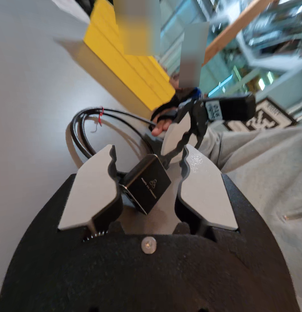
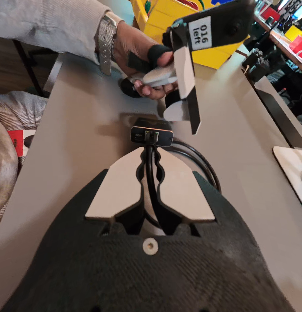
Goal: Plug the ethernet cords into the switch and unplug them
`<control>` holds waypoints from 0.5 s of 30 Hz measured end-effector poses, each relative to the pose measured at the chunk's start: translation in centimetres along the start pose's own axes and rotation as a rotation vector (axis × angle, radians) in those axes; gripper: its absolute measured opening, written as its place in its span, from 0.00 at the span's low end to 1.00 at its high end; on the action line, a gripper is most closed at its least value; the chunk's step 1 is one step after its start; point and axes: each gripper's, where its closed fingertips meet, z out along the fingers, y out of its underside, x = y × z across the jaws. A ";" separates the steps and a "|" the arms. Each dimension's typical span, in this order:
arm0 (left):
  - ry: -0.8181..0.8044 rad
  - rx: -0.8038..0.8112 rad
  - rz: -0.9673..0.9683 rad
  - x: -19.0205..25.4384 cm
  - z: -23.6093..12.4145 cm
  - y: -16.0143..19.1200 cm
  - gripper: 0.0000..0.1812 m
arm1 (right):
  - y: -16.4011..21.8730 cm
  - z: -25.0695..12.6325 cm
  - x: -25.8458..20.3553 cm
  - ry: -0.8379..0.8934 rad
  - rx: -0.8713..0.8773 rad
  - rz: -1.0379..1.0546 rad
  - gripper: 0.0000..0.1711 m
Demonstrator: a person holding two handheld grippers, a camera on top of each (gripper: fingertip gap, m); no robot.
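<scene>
A small black switch point(image 1: 147, 184) lies on the grey table point(image 1: 28, 118), between the fingers of my left gripper point(image 1: 148, 148), which is open with a gap on each side of the box. A black ethernet cord point(image 2: 150, 168) is plugged into the switch's port point(image 2: 152, 136). My right gripper point(image 2: 150, 149) is shut on this cord just behind the plug. The rest of the cord loops on the table point(image 1: 79, 135), tied with a red twist. The right gripper also shows in the left wrist view point(image 1: 174, 152), and the left gripper in the right wrist view point(image 2: 180, 124), over the switch's far side.
Yellow bins point(image 2: 163, 16) stand at the back of the table. A light wooden board point(image 2: 290, 168) lies at the right. The table's right edge point(image 2: 273, 104) drops to cluttered benches. A person's grey sleeve point(image 1: 248, 160) and hand point(image 2: 138, 50) are close by.
</scene>
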 end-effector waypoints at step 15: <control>0.340 -0.385 -0.053 6.1 2.2 6.4 0.28 | -4.0 -1.6 -0.8 -0.095 0.261 0.099 0.16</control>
